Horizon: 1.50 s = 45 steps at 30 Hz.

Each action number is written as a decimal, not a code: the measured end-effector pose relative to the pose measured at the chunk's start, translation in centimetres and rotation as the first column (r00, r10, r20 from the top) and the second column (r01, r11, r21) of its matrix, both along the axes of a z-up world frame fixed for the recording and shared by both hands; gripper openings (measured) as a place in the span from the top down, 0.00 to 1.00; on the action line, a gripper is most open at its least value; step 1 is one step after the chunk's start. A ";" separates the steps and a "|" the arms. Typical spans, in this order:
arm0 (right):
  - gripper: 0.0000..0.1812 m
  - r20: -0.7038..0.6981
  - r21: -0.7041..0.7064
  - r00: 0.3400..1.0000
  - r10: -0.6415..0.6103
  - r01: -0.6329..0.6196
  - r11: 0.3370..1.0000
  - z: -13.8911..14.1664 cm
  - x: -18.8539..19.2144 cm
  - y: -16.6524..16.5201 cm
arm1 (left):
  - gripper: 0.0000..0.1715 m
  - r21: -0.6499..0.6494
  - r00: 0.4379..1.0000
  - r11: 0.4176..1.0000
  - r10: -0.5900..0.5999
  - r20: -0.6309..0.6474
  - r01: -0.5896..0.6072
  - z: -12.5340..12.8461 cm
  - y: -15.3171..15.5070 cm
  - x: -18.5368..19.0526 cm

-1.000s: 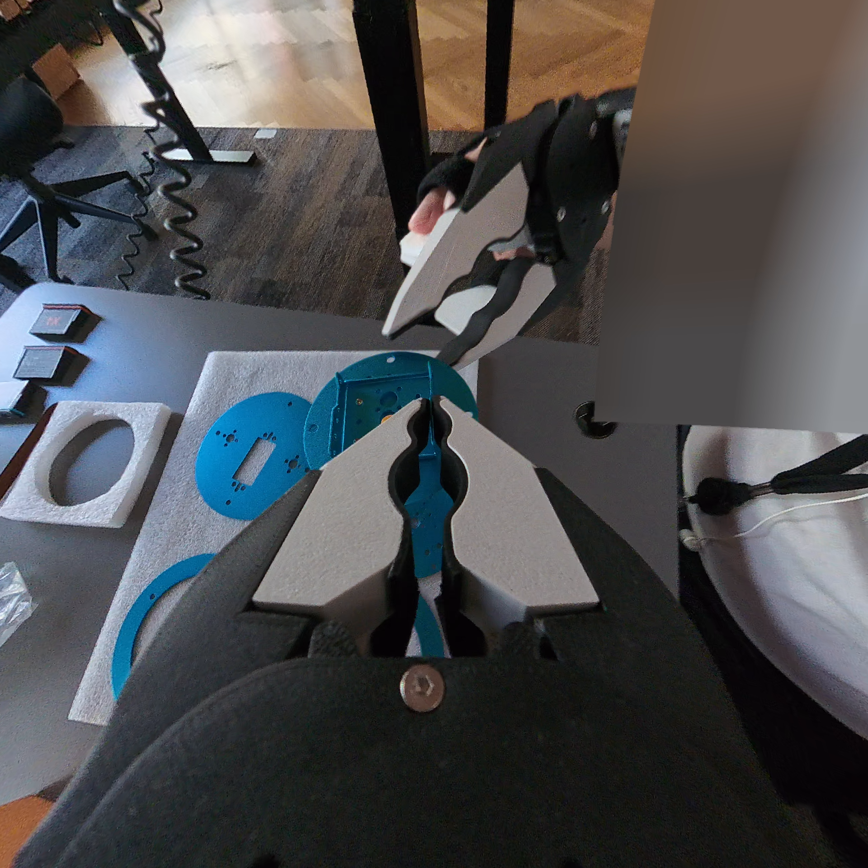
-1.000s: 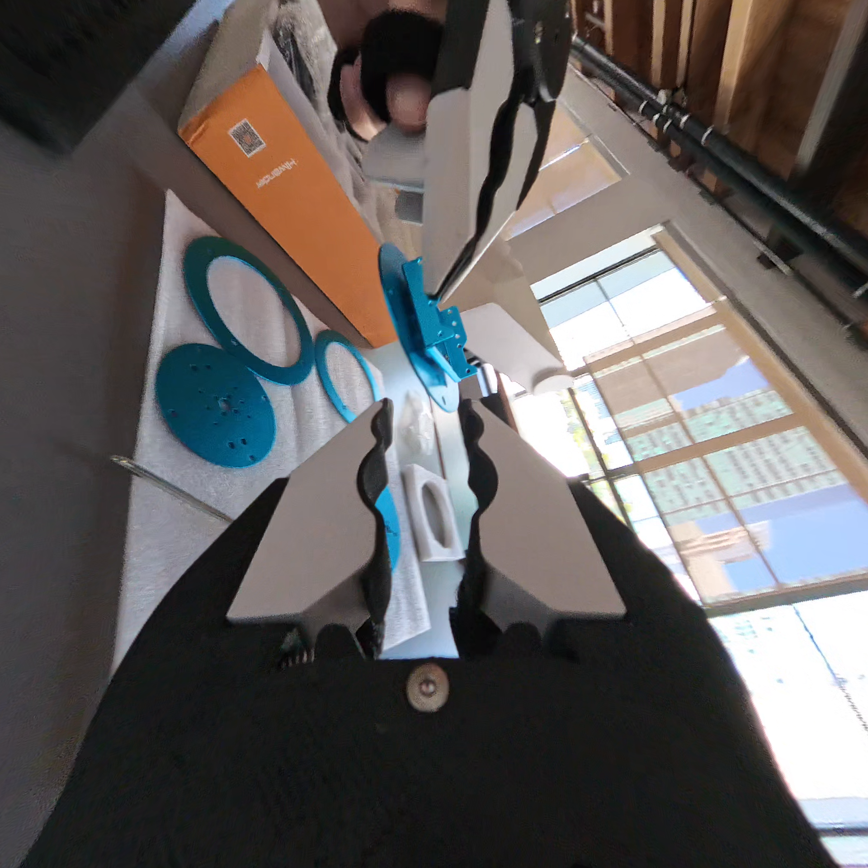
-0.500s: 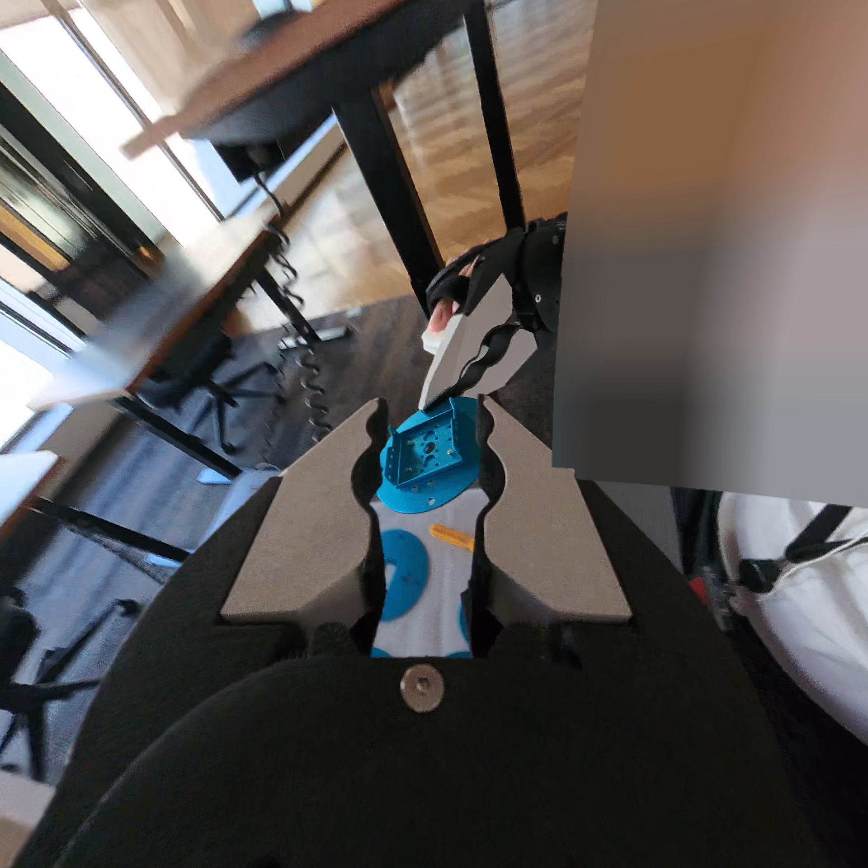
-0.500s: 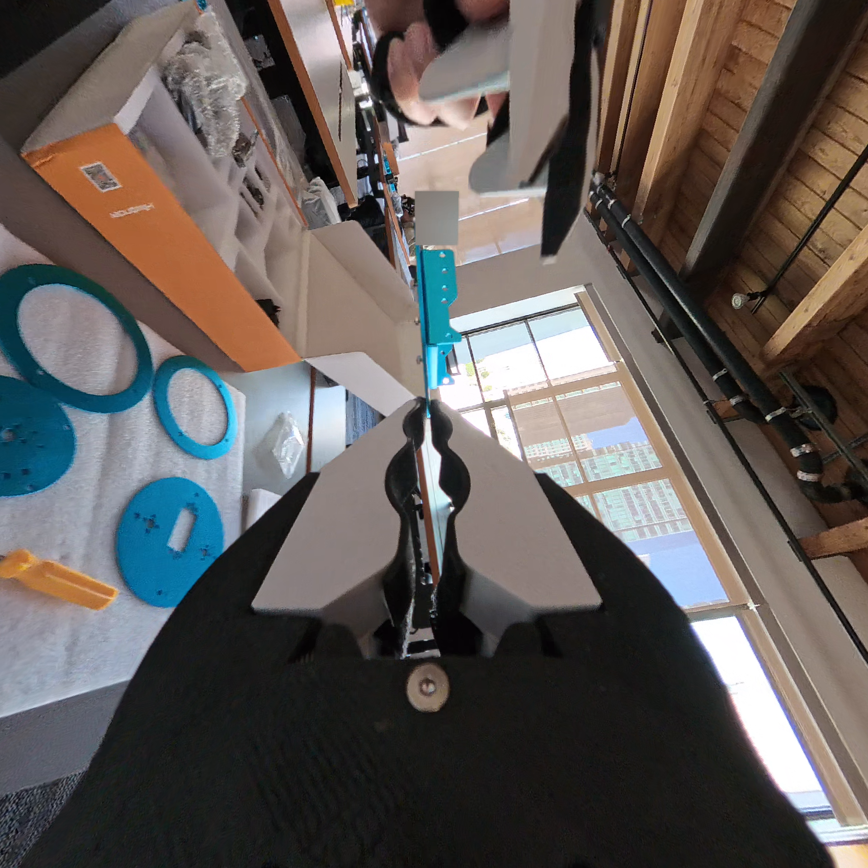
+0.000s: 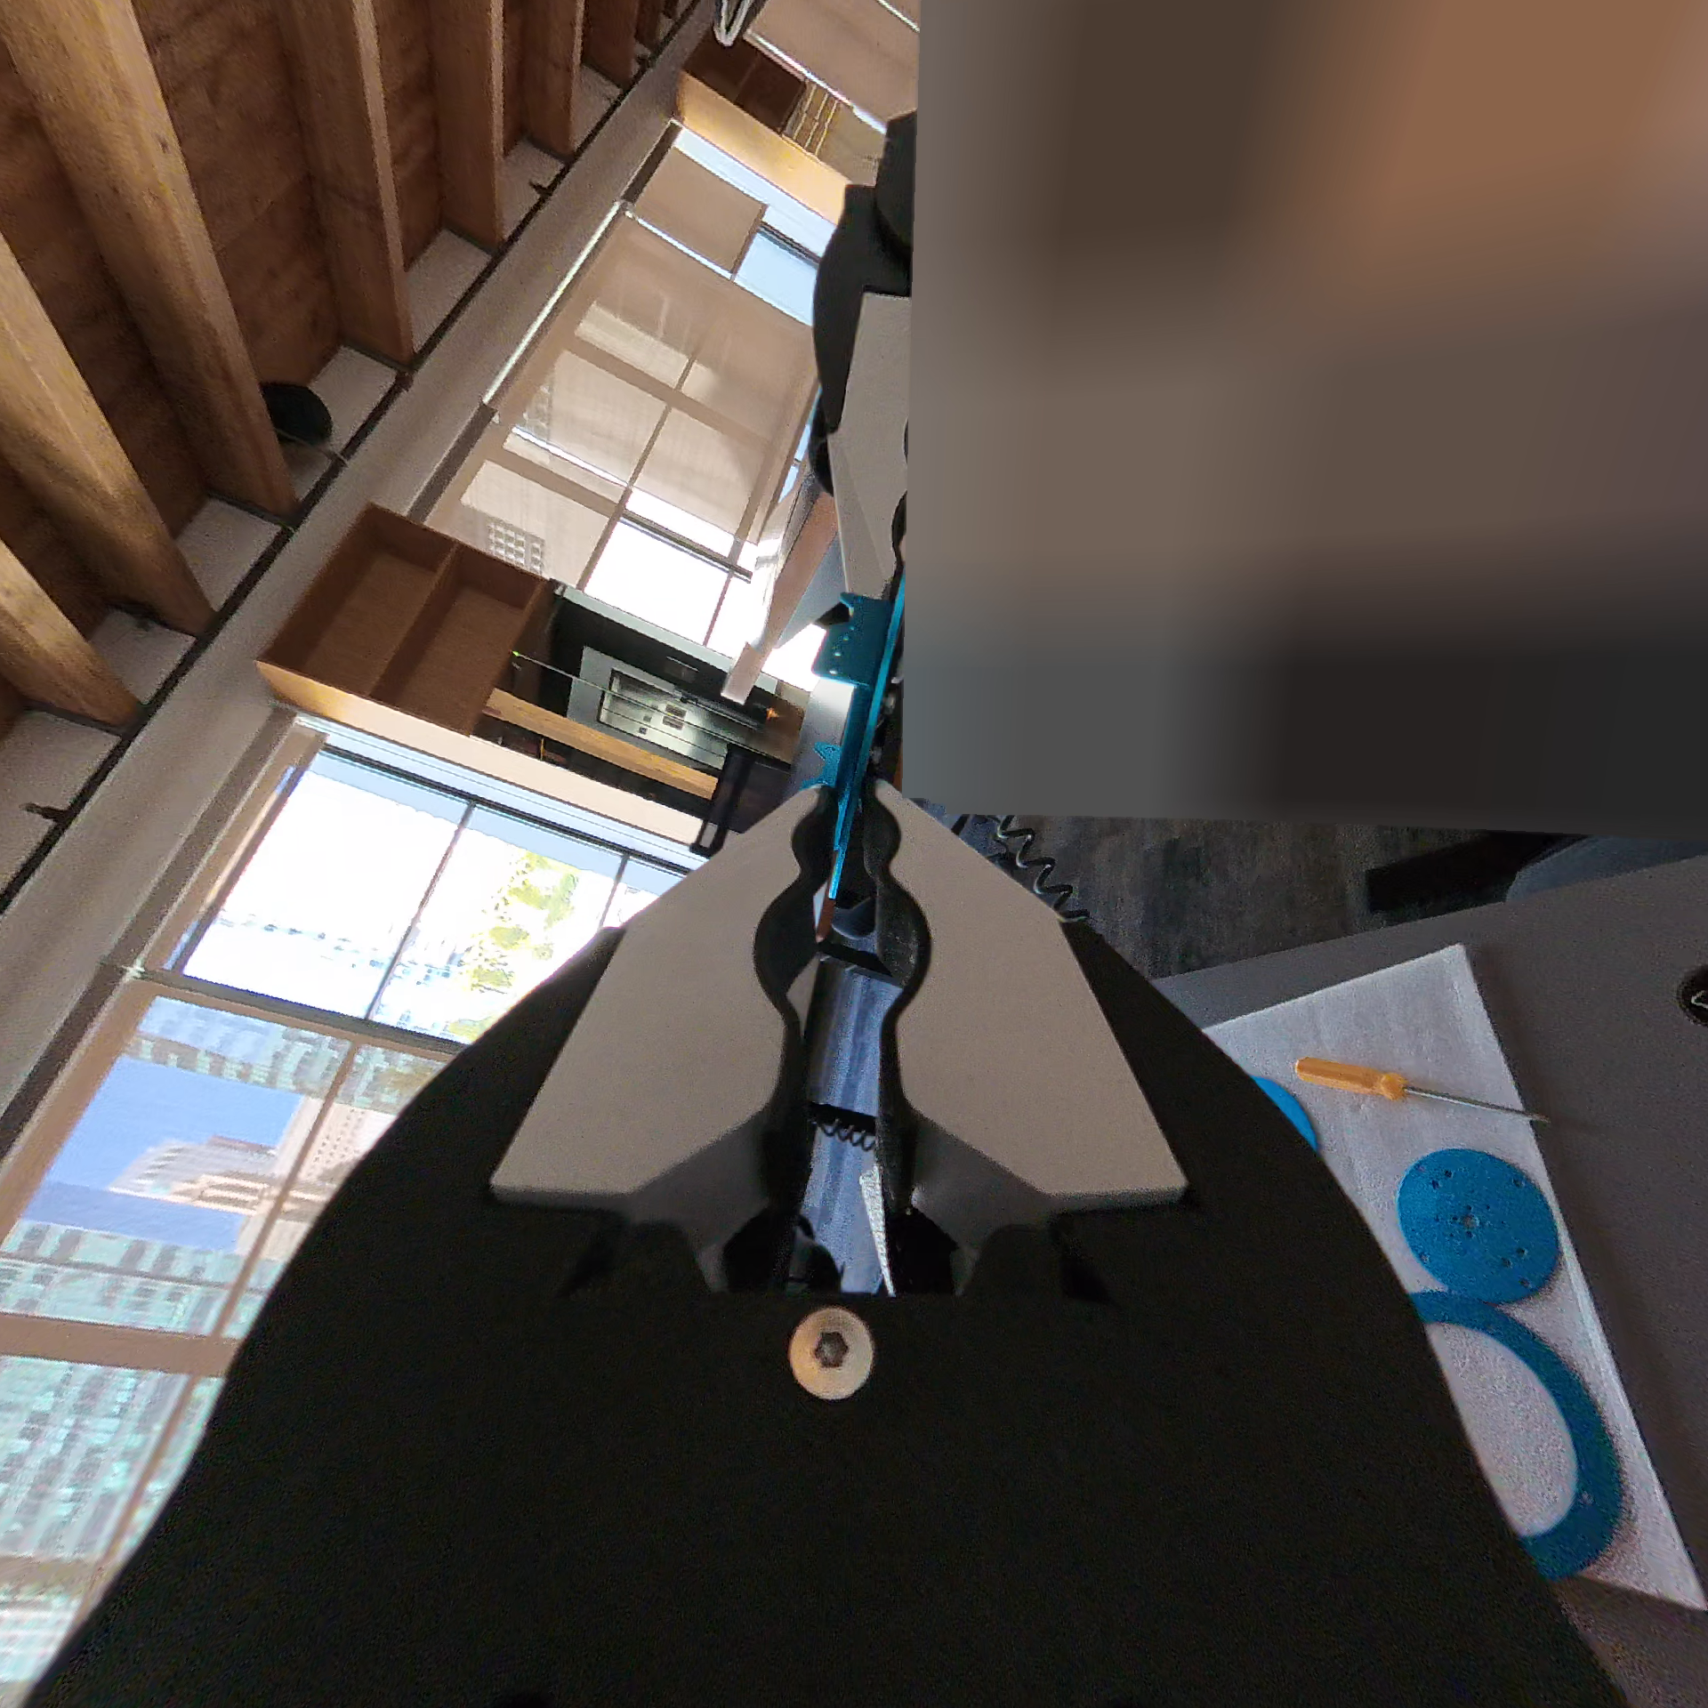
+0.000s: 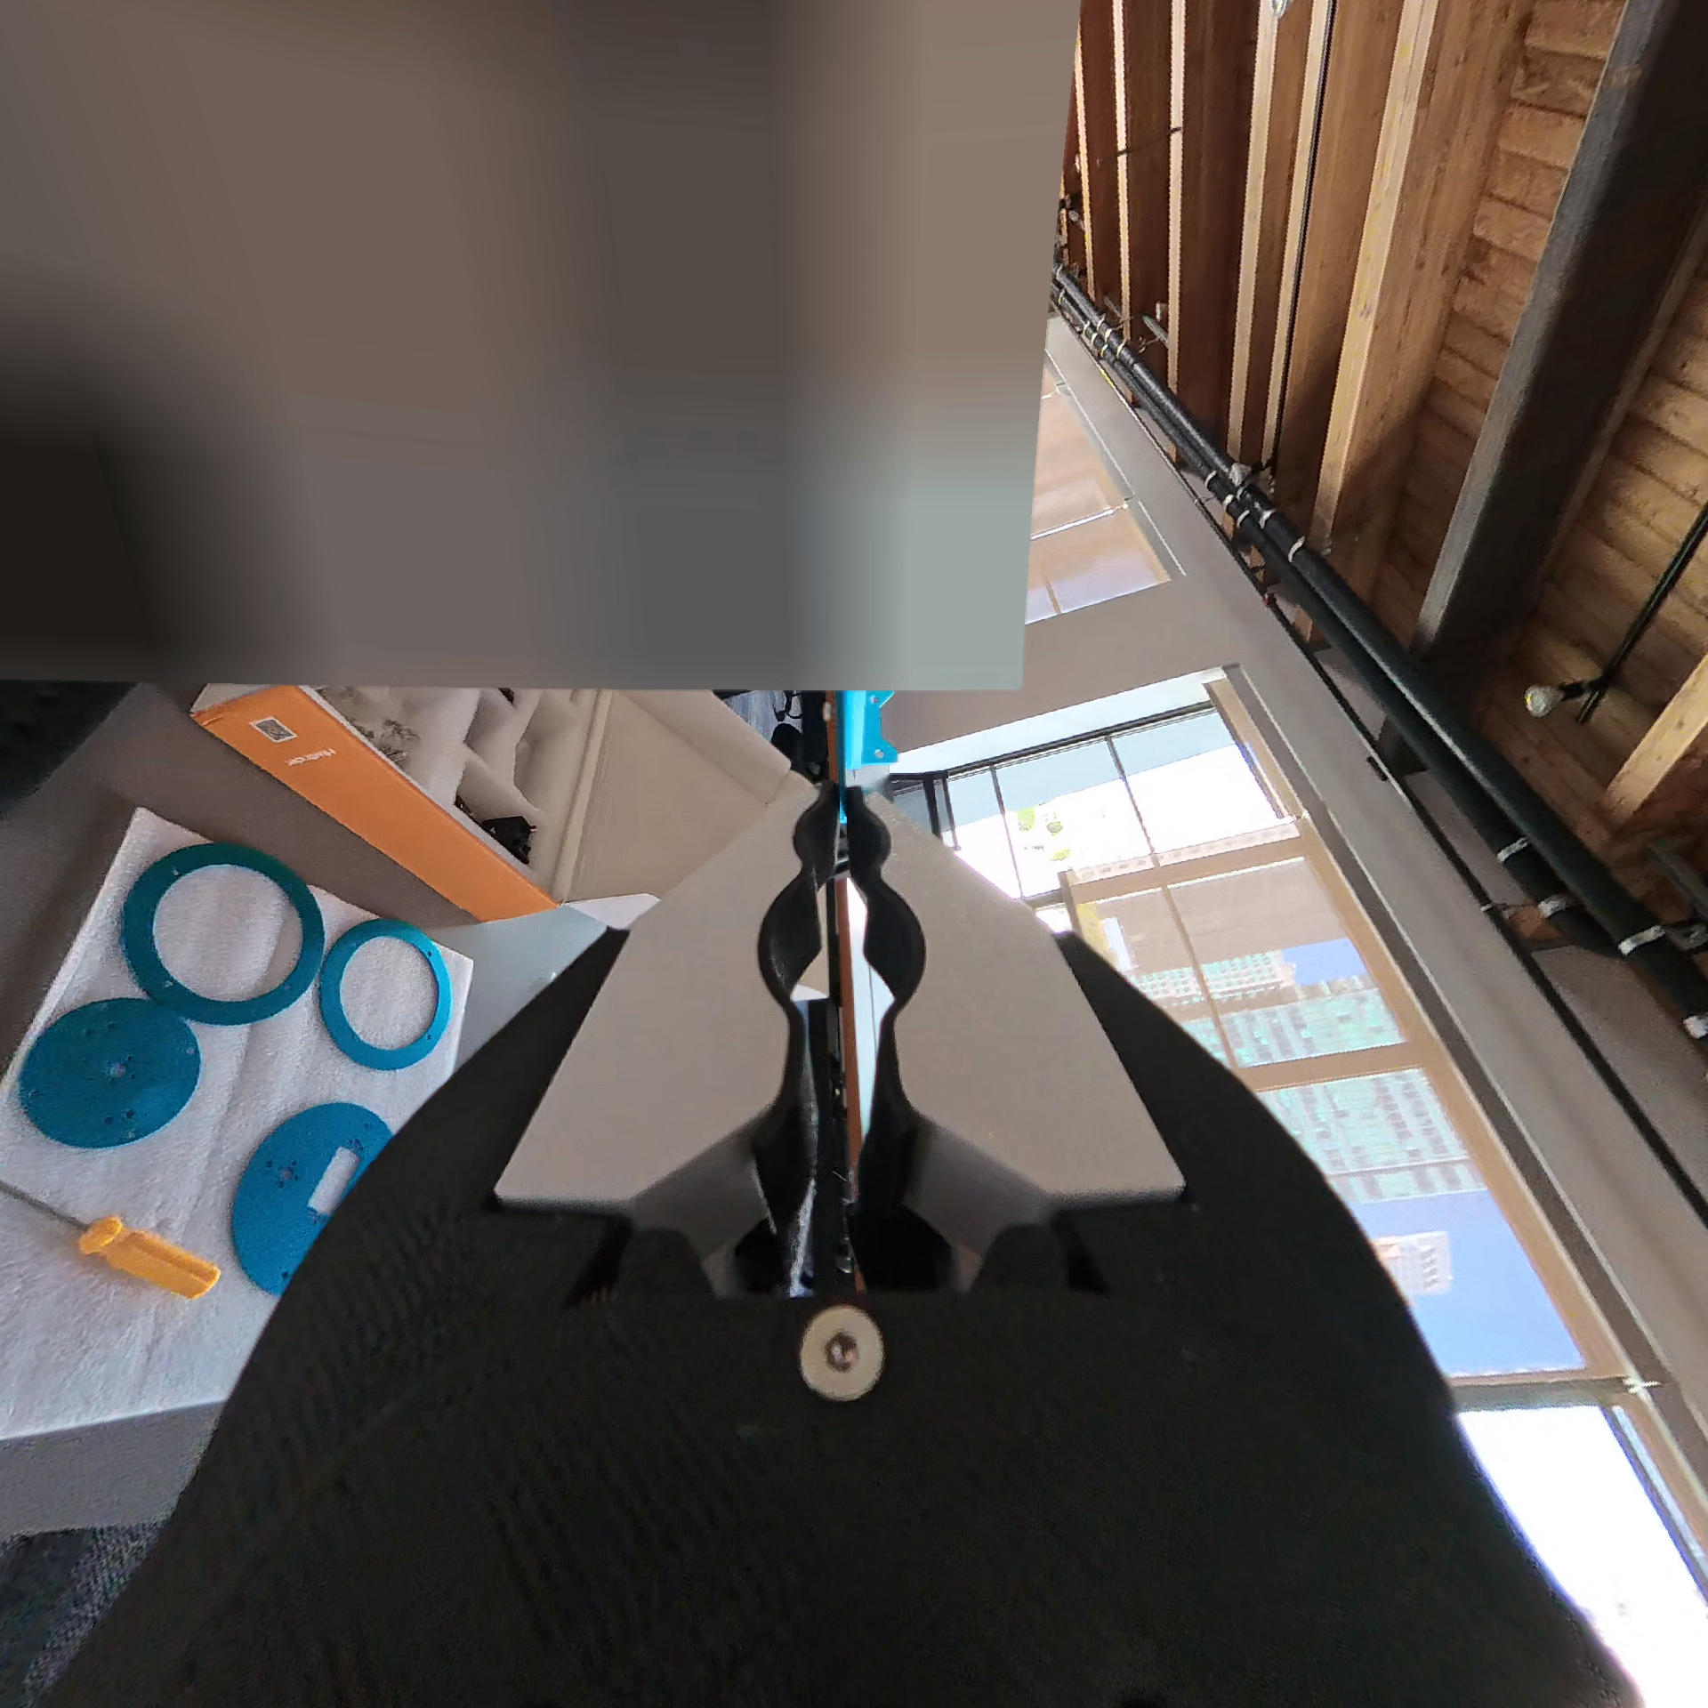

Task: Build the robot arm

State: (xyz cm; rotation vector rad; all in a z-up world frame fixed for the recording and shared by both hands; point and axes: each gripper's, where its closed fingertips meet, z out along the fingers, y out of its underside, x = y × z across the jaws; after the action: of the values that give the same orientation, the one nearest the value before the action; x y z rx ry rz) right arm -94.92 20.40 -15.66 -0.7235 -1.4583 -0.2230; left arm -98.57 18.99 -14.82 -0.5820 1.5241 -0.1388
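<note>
Left wrist view: windows and timber ceiling fill the left; at centre the left gripper (image 5: 846,813) is clenched on the edge of a thin blue plate (image 5: 864,730), held edge-on in the air well above the counter (image 5: 1608,998). A small blue bracket (image 5: 846,638) projects from the plate's left face. Above it the right gripper (image 5: 869,518) comes in from the top, partly behind a blurred patch. Lower right: white foam sheet (image 5: 1386,1044) on the counter, carrying an orange-handled screwdriver (image 5: 1349,1072), a blue disc (image 5: 1474,1225) and a blue ring (image 5: 1571,1442). Right wrist view: far left, foam sheet (image 6: 92,1331) with a disc (image 6: 109,1072), two rings (image 6: 222,932) (image 6: 385,994), a slotted disc (image 6: 305,1192) and the screwdriver (image 6: 148,1257); behind them an orange box (image 6: 370,804). At centre the right gripper (image 6: 841,804) is clenched on the same plate (image 6: 843,809), seen edge-on, bracket (image 6: 864,725) just above the tips.
</note>
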 end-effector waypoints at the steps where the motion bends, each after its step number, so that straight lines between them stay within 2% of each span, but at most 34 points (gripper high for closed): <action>1: 1.00 0.014 0.008 1.000 0.001 -0.001 1.000 0.4 -0.2 -0.8 | 0.99 0.021 1.000 1.000 0.002 -0.012 -0.002 0.3 -0.8 -0.2; 5: 1.00 0.024 0.020 0.999 0.040 -0.040 0.999 2.1 -1.2 -3.9 | 1.00 0.114 0.999 0.993 0.024 -0.024 -0.021 1.8 -4.1 -1.2; 9: 1.00 0.030 0.104 0.995 0.098 -0.101 0.989 3.4 -2.0 -6.7 | 1.00 0.212 0.998 0.976 0.047 -0.031 -0.040 3.0 -7.5 -1.9; 14: 1.00 0.042 0.175 0.989 0.142 -0.147 0.974 3.4 -2.8 -9.5 | 1.00 0.326 0.996 0.943 0.076 -0.043 -0.058 2.7 -10.7 -2.5; 20: 1.00 0.056 0.258 0.988 0.143 -0.153 0.954 2.5 -3.8 -11.6 | 1.00 0.421 0.996 0.906 0.073 -0.045 -0.047 1.7 -12.9 -3.5; 30: 1.00 0.049 0.297 0.989 0.142 -0.150 0.943 1.2 -4.4 -12.5 | 1.00 0.427 0.995 0.903 0.081 -0.056 -0.049 0.4 -12.5 -4.3; 45: 1.00 0.054 0.276 0.990 0.132 -0.142 0.951 0.0 -3.3 -10.8 | 1.00 0.430 0.989 0.900 0.117 -0.088 -0.069 -0.8 -10.7 -3.2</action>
State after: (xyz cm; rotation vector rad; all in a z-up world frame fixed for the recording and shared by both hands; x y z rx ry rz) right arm -98.21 9.58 -15.67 -0.3892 -1.4667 -0.3278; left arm -101.77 8.29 -15.61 -0.3119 1.5690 0.3033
